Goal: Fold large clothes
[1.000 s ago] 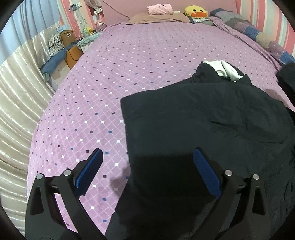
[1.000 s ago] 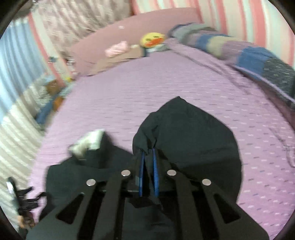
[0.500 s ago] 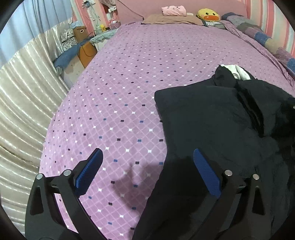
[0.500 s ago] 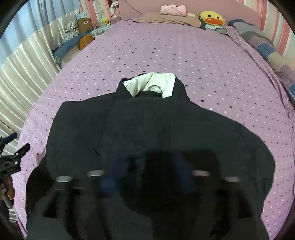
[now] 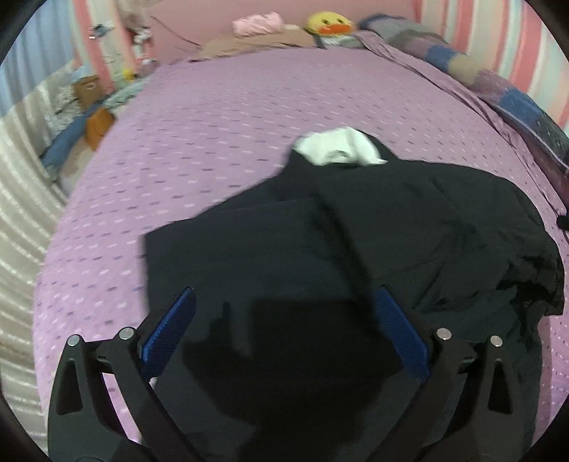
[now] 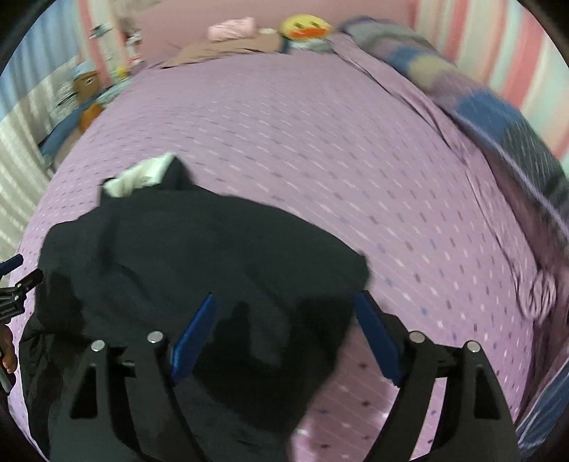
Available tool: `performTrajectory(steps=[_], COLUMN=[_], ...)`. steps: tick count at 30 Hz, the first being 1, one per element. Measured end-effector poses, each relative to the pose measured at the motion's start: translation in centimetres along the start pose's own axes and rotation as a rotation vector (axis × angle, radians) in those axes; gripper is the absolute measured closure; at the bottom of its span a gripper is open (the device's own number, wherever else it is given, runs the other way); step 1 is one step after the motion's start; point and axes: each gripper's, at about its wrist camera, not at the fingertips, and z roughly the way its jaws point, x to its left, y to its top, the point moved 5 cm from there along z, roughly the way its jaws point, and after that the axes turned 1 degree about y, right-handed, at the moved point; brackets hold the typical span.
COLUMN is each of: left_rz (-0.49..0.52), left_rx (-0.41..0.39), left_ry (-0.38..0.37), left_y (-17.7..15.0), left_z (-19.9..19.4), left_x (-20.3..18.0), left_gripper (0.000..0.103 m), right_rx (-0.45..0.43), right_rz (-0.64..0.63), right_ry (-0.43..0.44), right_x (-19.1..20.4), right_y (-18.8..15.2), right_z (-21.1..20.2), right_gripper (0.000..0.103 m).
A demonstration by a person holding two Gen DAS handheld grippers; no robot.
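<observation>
A large black garment [image 5: 355, 231] with a white lining [image 5: 338, 149] at its collar lies spread on the purple dotted bed sheet [image 5: 231, 124]. Its right side is folded over the middle. My left gripper [image 5: 284, 295] hovers open over the garment's near left part, with nothing between its blue pads. In the right wrist view, my right gripper [image 6: 284, 297] hangs above the garment's [image 6: 199, 256] near right edge. Its jaws are opening and the cloth lies below them, not pinched. The left gripper's fingers [image 6: 14, 280] and a hand [image 6: 7, 348] show at the far left edge.
A patchwork quilt [image 5: 498, 81] runs along the bed's right side. A yellow duck plush [image 5: 329, 23] and a pink folded item [image 5: 258, 23] sit at the headboard. Boxes and clutter [image 5: 89, 117] stand beside the bed on the left, next to a pale curtain [image 5: 17, 177].
My right gripper was shut on a raised fold of black cloth; it has let go and stands wide, the fold now lying flat. The left gripper swung left, then back over the garment.
</observation>
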Motion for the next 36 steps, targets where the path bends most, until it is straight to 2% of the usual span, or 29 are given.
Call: performTrajectory(steps=[3,8,9,10,11,12,14,15,16,19,23,26,30,34,36], left_rz=[0.024,0.028,0.026,0.02,0.014,0.004,0.009,0.01,0.009,0.01,-0.01,-0.041,-0.096,-0.15,-0.172], left_rx=[0.036,0.133,0.136,0.13,0.127,0.126,0.11,0.114,0.114,0.102,0.038,0.0,-0.021,-0.02,0.005], left_ry=[-0.041,-0.117,-0.131,-0.154,-0.172,-0.177,-0.186,-0.186,-0.177,-0.164,-0.118,-0.093,-0.017,0.051,0.058], left_y=[1.3,2.3,2.2,2.2,2.1,2.0,2.0,2.0,2.0,2.2,2.7,2.4,-0.8,-5.8,-8.2], left_z=[2.5,7.2,7.6,7.8,7.8,7.8,7.6,7.6,7.5,6.5,3.4,0.7,-2.0,-3.3,-3.0], left_x=[-2.8,-5.1,-5.2,-5.3,-5.4,-5.5,-5.4,-5.4,-5.3,-4.8,-2.5,1.1,7.1,11.7,12.9], left_gripper=[0.003,0.004,0.01,0.023,0.032,0.039,0.067,0.084,0.093,0.098,0.099,0.099,0.099,0.099,0.099], right_rx=[0.018,0.09,0.099,0.108,0.114,0.119,0.131,0.132,0.129,0.088,0.001,-0.026,-0.023,-0.021,-0.021], right_rz=[0.086,0.229,0.239,0.255,0.275,0.283,0.269,0.257,0.242,0.234,0.174,0.091,-0.067,-0.212,-0.28], right_ry=[0.046,0.222,0.235,0.255,0.291,0.296,0.28,0.263,0.243,0.203,0.184,0.182,0.148,0.108,0.069], right_x=[-2.7,-3.7,-3.5,-3.3,-3.1,-2.9,-2.3,-2.0,-1.7,-1.3,0.8,4.9,12.0,18.5,20.5], right_y=[-1.2,-2.8,-3.0,-3.3,-3.4,-3.5,-3.6,-3.5,-3.5,-2.8,-0.5,1.5,2.4,1.3,0.3], right_z=[1.8,6.3,6.8,7.4,7.9,8.2,8.7,8.9,8.8,7.6,4.5,3.0,3.3,4.3,4.6], right_gripper=[0.022,0.022,0.023,0.026,0.032,0.045,0.058,0.068,0.076,0.09,0.094,0.095,0.095,0.096,0.096])
